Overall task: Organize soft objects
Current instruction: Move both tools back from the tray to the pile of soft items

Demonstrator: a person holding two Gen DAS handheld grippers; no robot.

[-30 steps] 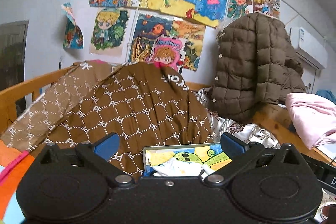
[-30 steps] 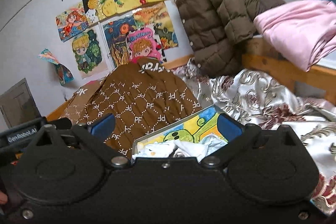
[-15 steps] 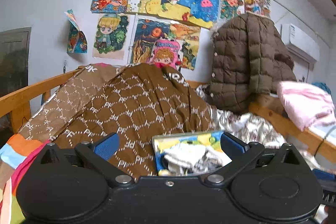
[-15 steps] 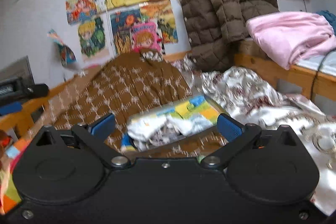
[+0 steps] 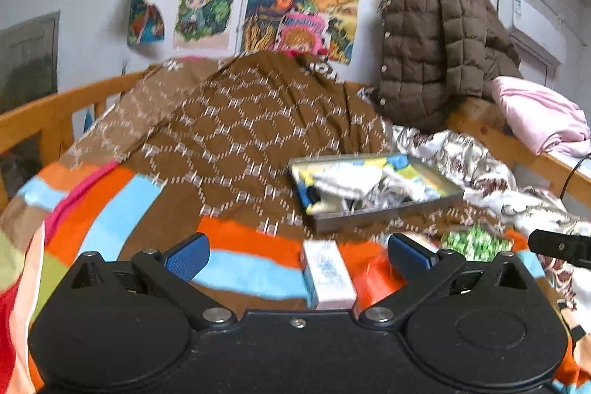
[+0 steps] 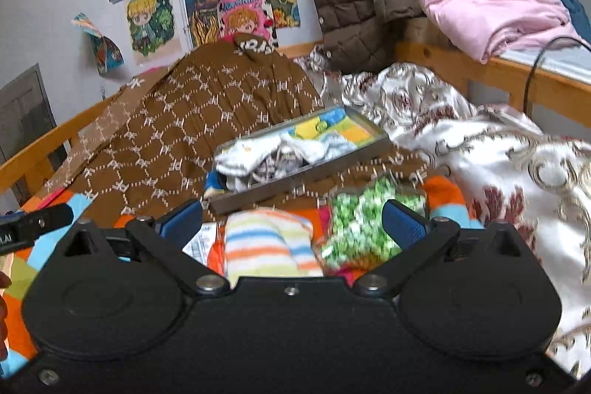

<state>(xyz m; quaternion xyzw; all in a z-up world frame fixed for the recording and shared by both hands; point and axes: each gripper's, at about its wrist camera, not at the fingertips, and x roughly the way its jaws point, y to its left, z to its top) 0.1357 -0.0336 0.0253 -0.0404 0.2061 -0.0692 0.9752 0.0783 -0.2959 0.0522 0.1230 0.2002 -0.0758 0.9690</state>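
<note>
Tray (image 6: 306, 168) on the bed already holds white socks (image 6: 247, 156). Striped sock (image 6: 269, 246) & green-white sock, prob. (image 6: 365, 228) lie loose nr right gripper (image 6: 291, 222); 2 left. Both claws wide, empty; left gripper (image 5: 297, 255).

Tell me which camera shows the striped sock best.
The right wrist view. There the striped sock lies in plain sight between the open fingers of the right gripper, beside the green patterned cloth. The left wrist view does not show it clearly; only a white box and blurred orange fabric show there.
</note>
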